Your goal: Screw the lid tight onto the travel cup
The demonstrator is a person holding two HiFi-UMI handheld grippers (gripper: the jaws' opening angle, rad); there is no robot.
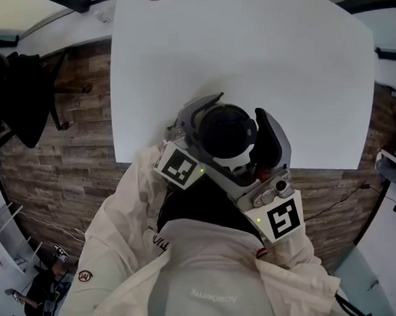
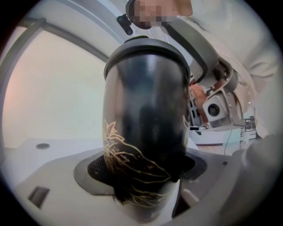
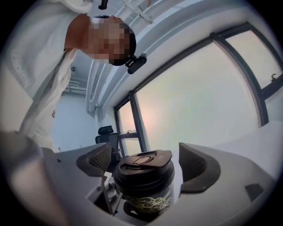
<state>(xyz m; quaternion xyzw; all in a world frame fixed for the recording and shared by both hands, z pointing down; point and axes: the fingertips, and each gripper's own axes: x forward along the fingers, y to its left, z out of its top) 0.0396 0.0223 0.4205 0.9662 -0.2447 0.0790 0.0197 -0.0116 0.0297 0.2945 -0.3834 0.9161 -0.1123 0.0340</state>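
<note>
Travel cup (image 2: 143,114), in the left gripper view, fills the middle of the frame. It is a dark body with a gold line drawing low on its side, and its lid (image 2: 143,47) sits on the top end. The left gripper (image 2: 141,174) has its jaws spread wide and clamped on the lower part of the body, with the ribbed pads (image 2: 90,170) pressing on either side. The white tabletop (image 2: 31,154) shows behind at the lower left, and the other gripper's camera shows at the right, past the cup.

In the right gripper view, the dark lid has a flip tab on top and stands between the jaws of the right gripper (image 3: 148,164). The jaws are spread, with the pads (image 3: 196,165) just beside the lid's rim on both sides. No pad clearly presses on the rim. A band of the gold drawing shows under the lid. A large window (image 3: 199,97) lies beyond.

In the head view, both grippers meet at the cup, which is held up over the middle of the tabletop's near edge, lid uppermost. The person's white jacket (image 1: 213,281) fills the lower frame. Wooden floor (image 1: 56,164) shows to the left of the tabletop.
</note>
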